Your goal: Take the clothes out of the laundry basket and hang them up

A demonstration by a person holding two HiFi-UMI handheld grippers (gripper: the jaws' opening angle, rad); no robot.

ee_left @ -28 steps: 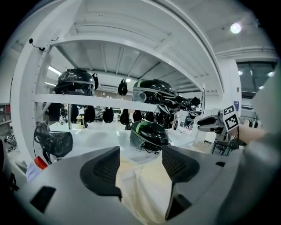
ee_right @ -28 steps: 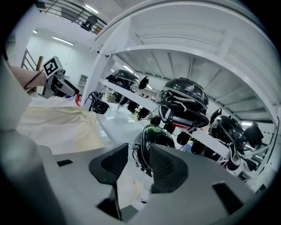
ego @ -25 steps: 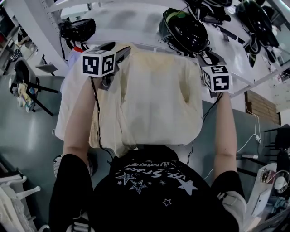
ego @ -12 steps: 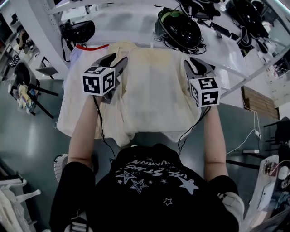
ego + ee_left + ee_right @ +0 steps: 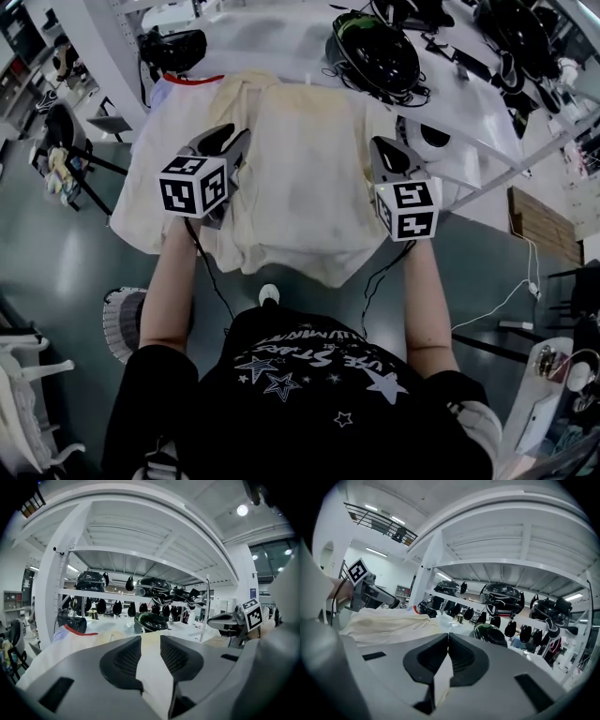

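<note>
Head view: a cream shirt [image 5: 300, 178] lies spread flat across a white table [image 5: 469, 122], its hem drooping over the near edge toward the person. It was probably laid out for smoothing before it is hung.
Left gripper [image 5: 221, 142]: it hovers over the shirt's edge on the person's left. Its jaws have just been closing and stand partway apart. Pale cloth shows through the gap, but the pads press on nothing.
Right gripper [image 5: 389, 152]: it hangs above the opposite edge. Its jaws have just closed and the ribbed tips meet, with no fold seen clamped there. A pale sliver lower in the slot cannot be identified.
Basket [image 5: 120, 323]: it sits on the floor by the person's left leg, pale and ribbed. An arm hides its contents.
Second garment [image 5: 178, 89]: white with red trim, it peeks out beside the shirt.
Shirt fabric: thin, limp and creased, faintly yellowed, so likely to sag when lifted.
Helmet [image 5: 375, 52]: a glossy black hard dome beyond the collar.
Progress: no hanger is visible, so the hanging is judged not yet done.
</note>
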